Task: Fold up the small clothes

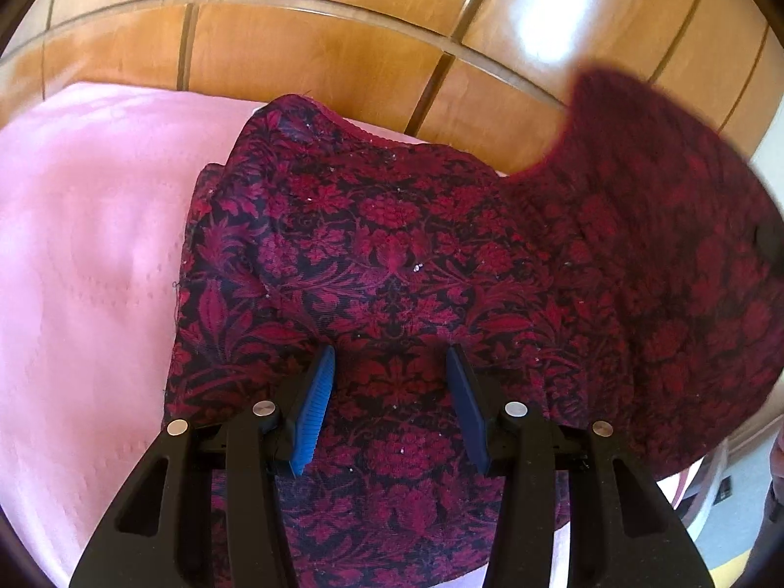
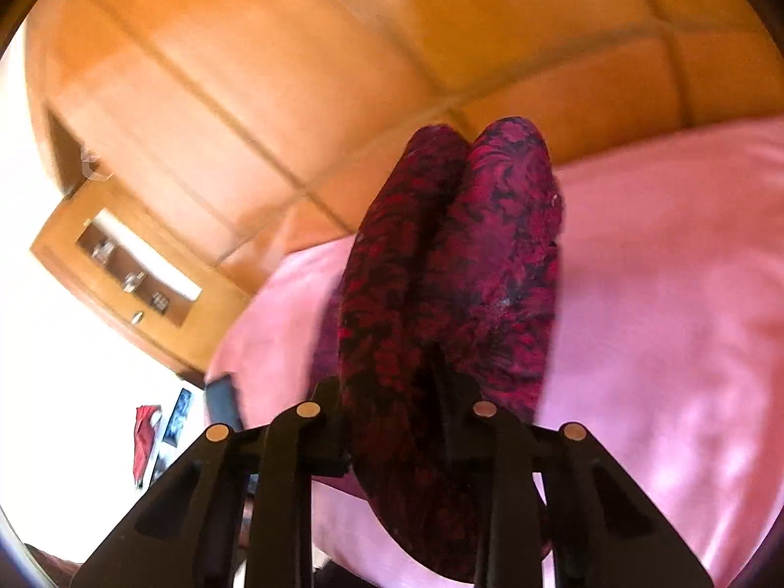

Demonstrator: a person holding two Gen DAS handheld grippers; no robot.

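While the left gripper (image 1: 390,360) hovers just above it with blue fingers (image 1: 313,406) spread wide and holding nothing, one garment (image 1: 392,264) lies on the pink bed cover (image 1: 88,255): dark cloth with a dense red floral print, creased, flecked with pale lint. One edge of it lifts off the bed at the right of the left wrist view, blurred. Right gripper (image 2: 436,392) is clamped on a bunched fold of the same garment (image 2: 470,264), cloth standing up in two rolls between its fingers. Count: one garment, two grippers. Behind the bed, a paneled wooden wall (image 1: 313,54). One wooden cabinet (image 2: 117,264) has an open niche holding several small bottles (image 2: 132,281); contents too blurred to tell further.
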